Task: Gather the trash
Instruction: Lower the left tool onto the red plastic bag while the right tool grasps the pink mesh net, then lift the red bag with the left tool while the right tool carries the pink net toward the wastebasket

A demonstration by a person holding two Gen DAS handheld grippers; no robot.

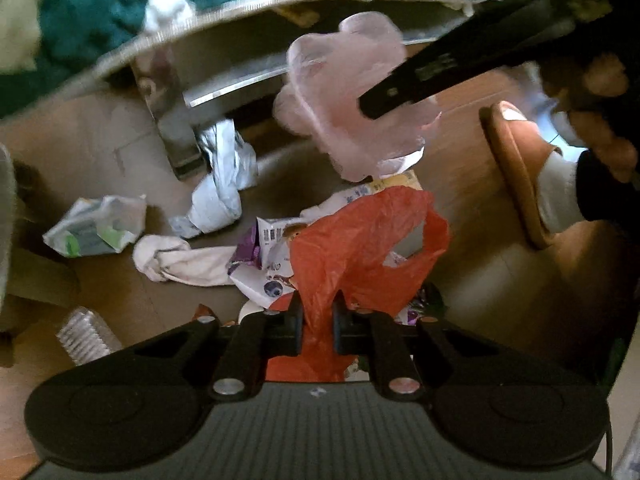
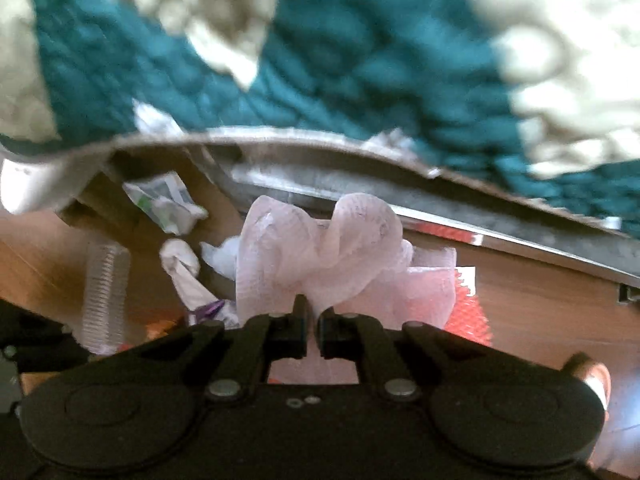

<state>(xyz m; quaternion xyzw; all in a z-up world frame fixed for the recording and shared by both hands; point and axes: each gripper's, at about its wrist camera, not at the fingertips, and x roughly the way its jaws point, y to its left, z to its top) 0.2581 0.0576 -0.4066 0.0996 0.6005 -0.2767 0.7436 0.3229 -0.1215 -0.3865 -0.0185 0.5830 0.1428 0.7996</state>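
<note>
My left gripper (image 1: pixel 317 312) is shut on the rim of an orange plastic bag (image 1: pixel 360 248) that hangs open above the floor. My right gripper (image 2: pixel 313 316) is shut on a crumpled pale pink foam net (image 2: pixel 332 252). In the left wrist view the right gripper (image 1: pixel 372 106) comes in from the upper right and holds the pink foam net (image 1: pixel 344 104) in the air above the orange bag. Loose trash lies on the floor: a crumpled white wrapper (image 1: pixel 224 184), a green-and-white packet (image 1: pixel 96 226), a white cloth (image 1: pixel 176 260) and printed purple-and-white packaging (image 1: pixel 268 256).
A bed with a teal-and-cream quilt (image 2: pixel 360 68) overhangs the floor, with a metal bed leg (image 1: pixel 172 120). A clear ribbed plastic cup (image 1: pixel 84 336) lies at the left. A brown slipper and white sock (image 1: pixel 532 176) stand at the right on the wooden floor.
</note>
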